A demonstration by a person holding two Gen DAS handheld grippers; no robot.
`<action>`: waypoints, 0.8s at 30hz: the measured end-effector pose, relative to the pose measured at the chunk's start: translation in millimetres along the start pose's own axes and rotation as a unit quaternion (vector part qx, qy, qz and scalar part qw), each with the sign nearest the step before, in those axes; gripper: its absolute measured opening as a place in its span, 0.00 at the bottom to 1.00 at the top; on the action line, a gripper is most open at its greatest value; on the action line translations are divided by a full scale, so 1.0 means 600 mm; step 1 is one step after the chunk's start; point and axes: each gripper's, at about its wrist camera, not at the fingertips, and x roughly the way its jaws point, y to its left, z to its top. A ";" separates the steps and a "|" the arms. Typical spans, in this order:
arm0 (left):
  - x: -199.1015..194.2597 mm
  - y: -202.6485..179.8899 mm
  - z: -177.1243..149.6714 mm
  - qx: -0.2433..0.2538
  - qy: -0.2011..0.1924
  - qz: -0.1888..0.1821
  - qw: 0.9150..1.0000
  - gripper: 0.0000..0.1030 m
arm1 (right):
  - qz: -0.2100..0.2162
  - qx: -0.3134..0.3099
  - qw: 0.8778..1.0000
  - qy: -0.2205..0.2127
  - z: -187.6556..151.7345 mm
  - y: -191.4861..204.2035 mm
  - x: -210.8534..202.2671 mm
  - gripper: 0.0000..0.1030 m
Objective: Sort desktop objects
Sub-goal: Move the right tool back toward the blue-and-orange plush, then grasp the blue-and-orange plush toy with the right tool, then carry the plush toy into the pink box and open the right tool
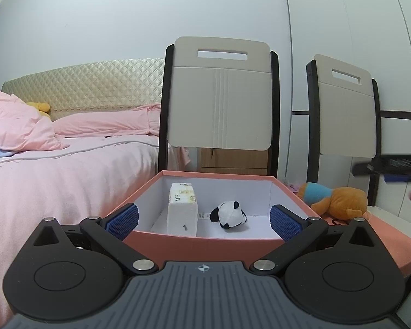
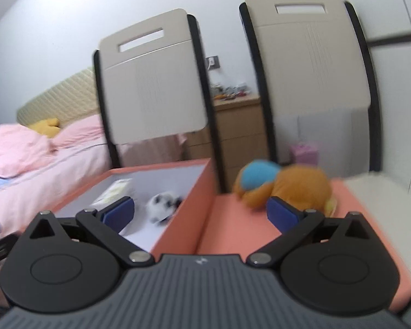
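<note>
An open salmon-pink box [image 1: 200,242] with a white inside holds a white tissue pack [image 1: 182,209] standing at its left and a small panda plush [image 1: 228,215] lying in the middle. My left gripper [image 1: 202,220] is open just in front of the box's near wall, with nothing between its blue pads. An orange plush bear with a blue top [image 1: 335,198] lies on the flat pink lid [image 1: 391,246] to the right of the box. In the blurred right wrist view my right gripper [image 2: 200,213] is open over the box's right wall [image 2: 186,213], with the bear [image 2: 285,187] just beyond its right finger.
Two folding chairs [image 1: 219,93] [image 1: 345,107] stand behind the box. A bed with pink bedding [image 1: 54,170] runs along the left. A wooden dresser [image 2: 238,126] sits behind the chairs. The other gripper's dark tip [image 1: 386,168] shows at the far right of the left wrist view.
</note>
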 end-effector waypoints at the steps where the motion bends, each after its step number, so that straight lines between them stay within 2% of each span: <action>1: 0.000 0.000 0.000 0.000 0.000 0.000 1.000 1.00 | -0.010 -0.010 1.000 -0.003 0.010 -0.009 0.024 1.00; 5: 0.002 0.000 0.000 0.001 0.002 -0.001 1.000 1.00 | -0.038 -0.009 0.999 0.019 0.031 -0.064 0.143 1.00; 9: 0.004 0.002 -0.001 0.000 0.006 -0.003 1.000 1.00 | -0.112 -0.057 0.992 -0.002 0.021 -0.113 0.205 1.00; 12: 0.006 0.004 -0.001 -0.002 0.008 -0.004 1.000 1.00 | -0.118 -0.050 0.992 0.014 0.010 -0.155 0.223 1.00; 15: 0.009 0.006 -0.001 -0.011 0.013 -0.003 1.000 1.00 | -0.108 0.023 0.993 0.038 -0.001 -0.197 0.245 1.00; 17: 0.009 0.006 -0.001 -0.013 0.013 -0.004 1.000 1.00 | -0.105 0.049 0.992 0.055 -0.010 -0.213 0.262 1.00; 24: 0.009 0.004 -0.002 -0.009 0.012 -0.001 1.000 1.00 | -0.109 0.050 0.990 0.079 -0.037 -0.220 0.285 0.99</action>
